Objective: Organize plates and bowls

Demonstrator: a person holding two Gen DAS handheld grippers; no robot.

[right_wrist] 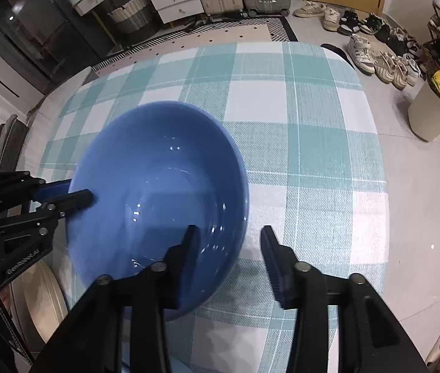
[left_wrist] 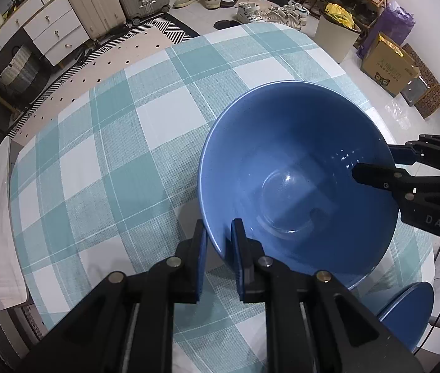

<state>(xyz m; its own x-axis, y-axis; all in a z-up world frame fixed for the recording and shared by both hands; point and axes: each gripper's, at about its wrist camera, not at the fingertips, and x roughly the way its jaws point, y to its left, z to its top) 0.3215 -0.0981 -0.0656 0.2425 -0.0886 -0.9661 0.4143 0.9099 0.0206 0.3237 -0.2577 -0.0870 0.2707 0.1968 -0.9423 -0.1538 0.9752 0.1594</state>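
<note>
A teal-and-white checked tablecloth (left_wrist: 120, 143) covers the table. The left gripper (left_wrist: 219, 239) is clamped on the near rim of the blue bowl (left_wrist: 297, 171), one finger inside, one outside. The right gripper (right_wrist: 229, 242) straddles the opposite rim, jaws apart, pads not pressing. A blue plate (left_wrist: 412, 307) lies near the bowl.

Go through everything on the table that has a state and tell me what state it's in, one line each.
blue bowl: upright, empty, rim gripped on two opposite sides.
left claw: shut on the bowl's rim, one finger inside, one outside.
right claw: straddles the opposite rim, one finger inside, one outside; pads not clearly pressing.
blue plate: flat at the table edge, mostly hidden behind the left claw.
checked tablecloth: spread flat.
</note>
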